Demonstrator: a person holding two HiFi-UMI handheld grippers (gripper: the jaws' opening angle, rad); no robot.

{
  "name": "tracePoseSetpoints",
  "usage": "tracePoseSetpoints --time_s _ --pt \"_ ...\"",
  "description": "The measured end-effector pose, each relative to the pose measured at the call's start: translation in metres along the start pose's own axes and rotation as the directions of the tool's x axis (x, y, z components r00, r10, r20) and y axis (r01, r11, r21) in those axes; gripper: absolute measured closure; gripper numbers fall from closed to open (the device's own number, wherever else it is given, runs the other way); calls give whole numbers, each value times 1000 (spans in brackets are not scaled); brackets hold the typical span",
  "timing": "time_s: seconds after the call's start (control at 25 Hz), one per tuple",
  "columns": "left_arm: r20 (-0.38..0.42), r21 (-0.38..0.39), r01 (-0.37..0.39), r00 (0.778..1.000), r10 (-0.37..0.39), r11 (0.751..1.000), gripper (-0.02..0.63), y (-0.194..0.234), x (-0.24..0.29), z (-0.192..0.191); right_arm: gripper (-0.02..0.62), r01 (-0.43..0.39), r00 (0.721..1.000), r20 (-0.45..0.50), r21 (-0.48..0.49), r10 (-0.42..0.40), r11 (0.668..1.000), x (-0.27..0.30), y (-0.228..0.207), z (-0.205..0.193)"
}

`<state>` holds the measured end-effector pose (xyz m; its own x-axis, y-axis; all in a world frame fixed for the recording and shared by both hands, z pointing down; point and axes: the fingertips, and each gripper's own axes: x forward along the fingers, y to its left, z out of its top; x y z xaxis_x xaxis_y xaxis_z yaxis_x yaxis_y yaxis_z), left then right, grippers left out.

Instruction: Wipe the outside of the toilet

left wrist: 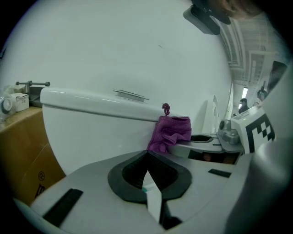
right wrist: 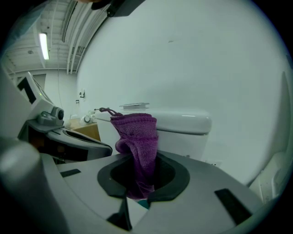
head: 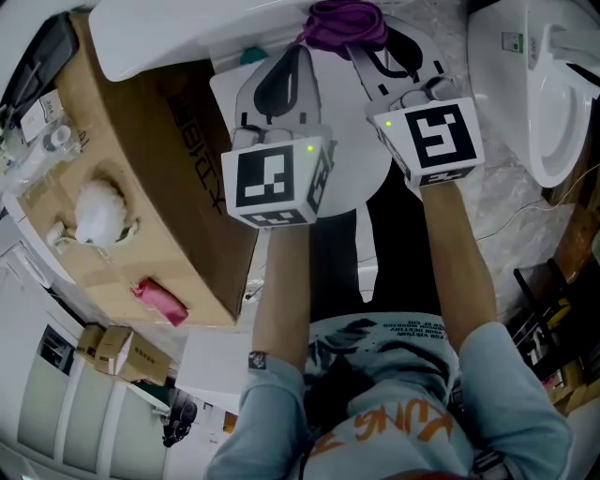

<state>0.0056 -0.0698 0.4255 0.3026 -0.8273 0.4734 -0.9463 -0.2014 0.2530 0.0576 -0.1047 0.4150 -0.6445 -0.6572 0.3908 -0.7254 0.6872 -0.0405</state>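
The white toilet's tank [head: 159, 42] lies at the top of the head view, and its closed lid [head: 361, 173] is under both grippers. My right gripper [head: 364, 45] is shut on a purple cloth [head: 347, 22], held just in front of the tank. In the right gripper view the purple cloth [right wrist: 136, 137] stands up out of the right gripper [right wrist: 143, 180], with the tank [right wrist: 183, 125] behind it. My left gripper [head: 292, 58] hovers beside it, shut and holding nothing. From the left gripper [left wrist: 147, 157], the cloth [left wrist: 170, 132] shows against the tank [left wrist: 100, 137].
A cardboard box [head: 178, 159] stands against the toilet's left side, with a white fluffy item [head: 98, 211] and a pink item [head: 159, 300] on top. A second toilet [head: 548, 94] stands at the right. Small cartons [head: 117, 347] lie on the floor at lower left.
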Motion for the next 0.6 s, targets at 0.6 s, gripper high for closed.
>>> tracePoseSetpoints --time_s 0.6 --pt "-37 28 87 996 -86 996 581 -53 38 -2 520 146 989 -31 44 -145 988 -37 -79 -25"
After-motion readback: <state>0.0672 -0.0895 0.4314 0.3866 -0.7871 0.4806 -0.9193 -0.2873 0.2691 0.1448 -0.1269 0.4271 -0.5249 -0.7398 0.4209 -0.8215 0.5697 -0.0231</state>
